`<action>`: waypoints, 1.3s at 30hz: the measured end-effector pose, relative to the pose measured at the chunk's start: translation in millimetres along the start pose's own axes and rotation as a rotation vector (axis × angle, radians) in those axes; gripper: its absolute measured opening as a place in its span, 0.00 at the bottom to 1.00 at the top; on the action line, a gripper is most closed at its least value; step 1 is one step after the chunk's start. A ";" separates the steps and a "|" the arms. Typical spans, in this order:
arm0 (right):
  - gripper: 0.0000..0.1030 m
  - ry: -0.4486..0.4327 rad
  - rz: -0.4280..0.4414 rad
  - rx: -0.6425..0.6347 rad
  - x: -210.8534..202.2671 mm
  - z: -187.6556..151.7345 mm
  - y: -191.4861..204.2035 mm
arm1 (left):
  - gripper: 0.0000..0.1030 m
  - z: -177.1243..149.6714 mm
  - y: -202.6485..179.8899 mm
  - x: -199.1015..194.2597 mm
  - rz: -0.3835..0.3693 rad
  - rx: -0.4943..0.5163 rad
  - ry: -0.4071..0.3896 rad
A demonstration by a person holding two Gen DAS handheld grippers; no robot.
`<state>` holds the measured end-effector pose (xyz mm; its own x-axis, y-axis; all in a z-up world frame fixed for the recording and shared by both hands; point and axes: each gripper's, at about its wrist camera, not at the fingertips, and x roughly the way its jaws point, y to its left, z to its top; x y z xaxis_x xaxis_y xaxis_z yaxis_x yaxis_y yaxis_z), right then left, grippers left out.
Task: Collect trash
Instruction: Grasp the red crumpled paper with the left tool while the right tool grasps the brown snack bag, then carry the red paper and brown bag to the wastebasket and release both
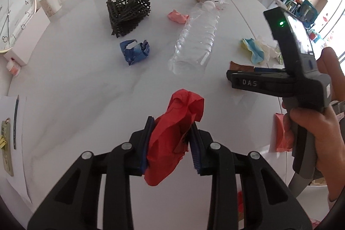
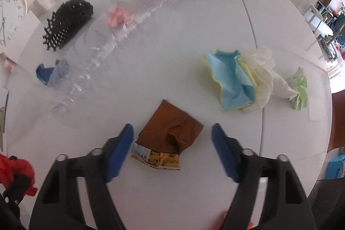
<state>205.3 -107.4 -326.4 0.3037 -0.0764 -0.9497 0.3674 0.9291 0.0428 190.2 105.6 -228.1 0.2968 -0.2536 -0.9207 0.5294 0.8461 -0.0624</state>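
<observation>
clock (image 1: 13,14): leaning upright at the far left of the table (image 1: 86,83), well left of the bottle; not trash by the look of it.
black mesh piece (image 1: 127,14): left of the bottle, beyond the blue scrap.
crumpled blue scrap (image 1: 135,52): just left of the bottle's base, loose on the table.
red crumpled paper (image 1: 172,137): nearer than the bottle, pinched between the left gripper (image 1: 172,137) fingers, which are narrowed onto it; held off the table, likely for carrying to a bin not in view.
clear plastic bottle (image 1: 196,40): lying on its side mid-table, the landmark here; uncollected.
pink wad (image 1: 177,16): beside the bottle's neck.
brown snack wrapper (image 2: 170,137): right of the bottle's base, flat on the table, torn end toward the camera; it lies between the right gripper (image 2: 172,139) fingers, which stand wide and apart from it, seemingly lined up for the next grasp.
blue-yellow cloth and white tissue heap (image 2: 241,79): farther right of the bottle.
green wad (image 2: 298,89): rightmost, touching the tissue.
</observation>
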 end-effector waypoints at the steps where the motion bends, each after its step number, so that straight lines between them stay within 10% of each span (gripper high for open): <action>1: 0.54 -0.012 -0.008 -0.004 -0.9 -1.2 1.5 | 0.30 0.4 0.3 0.2 0.003 0.001 -0.001; 4: 0.32 -0.029 0.005 -0.009 -2.8 -3.7 3.0 | 0.30 -2.9 1.9 -3.9 0.006 0.003 -0.005; 15: 0.31 -0.110 0.087 0.019 -87.5 -37.5 -47.7 | 0.30 -8.1 -34.9 -35.9 -0.058 0.125 -0.034; 29: 0.32 -0.098 0.065 -0.004 -214.3 -176.2 -231.7 | 0.31 -44.8 -240.0 -74.6 -0.228 0.283 -0.020; 39: 0.33 -0.066 0.127 -0.128 -216.8 -223.8 -305.0 | 0.31 -89.6 -343.2 -54.0 -0.174 0.242 0.040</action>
<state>-169.3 -293.2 -203.0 0.3994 0.0244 -0.9164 0.2089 0.9709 0.1169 -78.7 -129.1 -191.5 0.1562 -0.3618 -0.9191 0.7452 0.6539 -0.1308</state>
